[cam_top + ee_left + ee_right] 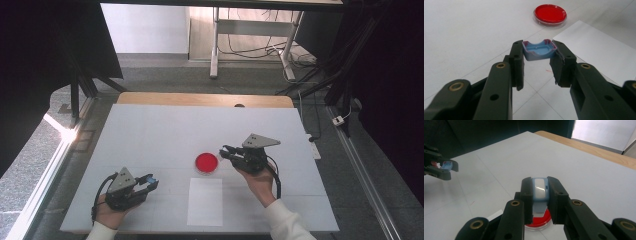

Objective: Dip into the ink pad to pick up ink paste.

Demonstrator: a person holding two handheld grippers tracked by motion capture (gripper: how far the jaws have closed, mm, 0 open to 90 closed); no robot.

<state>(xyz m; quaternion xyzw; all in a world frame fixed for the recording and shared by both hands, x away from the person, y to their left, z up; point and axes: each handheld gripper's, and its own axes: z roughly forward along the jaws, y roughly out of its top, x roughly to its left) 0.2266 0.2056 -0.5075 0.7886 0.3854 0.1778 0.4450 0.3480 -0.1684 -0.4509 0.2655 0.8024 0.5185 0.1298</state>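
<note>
My right claw [539, 192] clamped the slim blue-and-white plastic piece [540, 188] above the round red dish [537, 221] at six o'clock; a slip risked dropping it in.

Grey floor [165, 75], metal frame legs [215, 50], sunlit patch [62, 131] at left.

On the white tabletop [150, 130] a red dish [206, 163] sits near centre. The right gripper [223, 151] hovers just at its 3 o'clock; the left gripper [151, 181], holding a small blue piece [150, 178], rests at 8 o'clock. A white sheet [205, 201] lies at 6 o'clock.
</note>
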